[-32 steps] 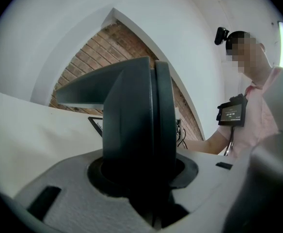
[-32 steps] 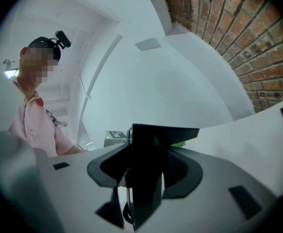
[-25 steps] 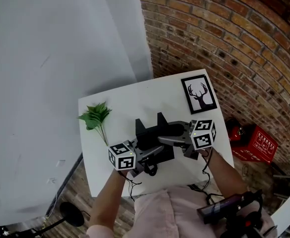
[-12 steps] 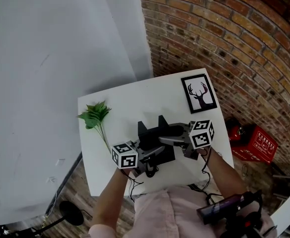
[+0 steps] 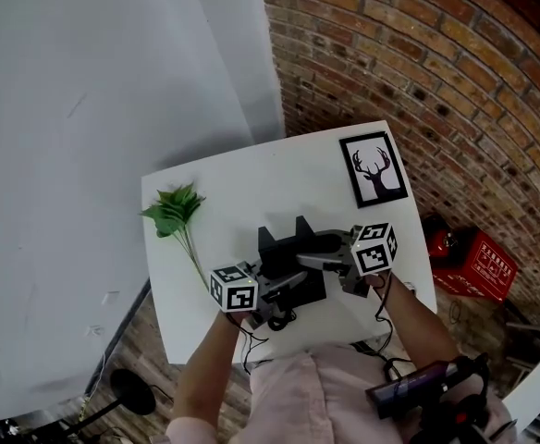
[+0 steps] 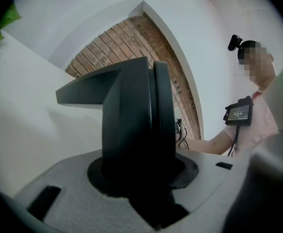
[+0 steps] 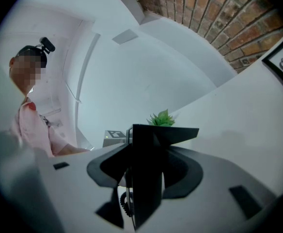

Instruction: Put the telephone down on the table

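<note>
My left tool (image 5: pixel 277 286) and right tool (image 5: pixel 320 260) each pinch a side of the phone (image 5: pixel 284 245), which looks stiff, smooth and weighty.

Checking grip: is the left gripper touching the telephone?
Touching. The left gripper view shows the telephone wedged in the left gripper, with no gap at its jaws.
</note>
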`<state>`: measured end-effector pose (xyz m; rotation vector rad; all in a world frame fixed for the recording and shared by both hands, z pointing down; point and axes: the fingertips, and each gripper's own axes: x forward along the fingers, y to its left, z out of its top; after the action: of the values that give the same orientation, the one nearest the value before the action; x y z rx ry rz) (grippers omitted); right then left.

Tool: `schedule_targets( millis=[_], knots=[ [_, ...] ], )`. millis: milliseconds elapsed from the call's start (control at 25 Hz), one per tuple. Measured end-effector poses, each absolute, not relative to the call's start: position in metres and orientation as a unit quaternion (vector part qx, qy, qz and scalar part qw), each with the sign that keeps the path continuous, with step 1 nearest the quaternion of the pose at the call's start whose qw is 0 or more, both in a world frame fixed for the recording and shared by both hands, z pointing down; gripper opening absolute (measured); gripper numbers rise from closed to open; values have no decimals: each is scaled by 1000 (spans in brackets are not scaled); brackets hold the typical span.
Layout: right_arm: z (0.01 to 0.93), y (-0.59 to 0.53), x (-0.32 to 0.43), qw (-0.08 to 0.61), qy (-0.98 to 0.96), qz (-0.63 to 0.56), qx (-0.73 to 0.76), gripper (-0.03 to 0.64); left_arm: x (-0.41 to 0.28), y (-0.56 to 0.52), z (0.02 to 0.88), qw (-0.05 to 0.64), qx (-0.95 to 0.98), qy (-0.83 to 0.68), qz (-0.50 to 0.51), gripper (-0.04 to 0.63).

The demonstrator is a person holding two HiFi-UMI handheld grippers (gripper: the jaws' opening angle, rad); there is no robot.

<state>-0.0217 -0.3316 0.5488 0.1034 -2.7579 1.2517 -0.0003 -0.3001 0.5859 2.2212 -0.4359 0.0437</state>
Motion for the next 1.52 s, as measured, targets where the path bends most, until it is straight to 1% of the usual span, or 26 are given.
schedule_targets(
  millis=[360, 680, 1080, 1520],
  knots=[
    [562, -335, -23, 56, -900, 431, 35, 198, -2, -301, 597, 450, 877, -166, 15, 169],
    [574, -340, -22, 49, -885, 461, 38, 199, -1, -305, 607, 483, 859, -168, 29, 170],
    [590, -345, -23, 42, -861, 506, 38, 198, -2, -308, 618, 531, 831, -166, 21, 170],
    [597, -347, -24, 46, -851, 523, 32, 198, -3, -309, 622, 546, 821, -164, 9, 169]
  ],
)
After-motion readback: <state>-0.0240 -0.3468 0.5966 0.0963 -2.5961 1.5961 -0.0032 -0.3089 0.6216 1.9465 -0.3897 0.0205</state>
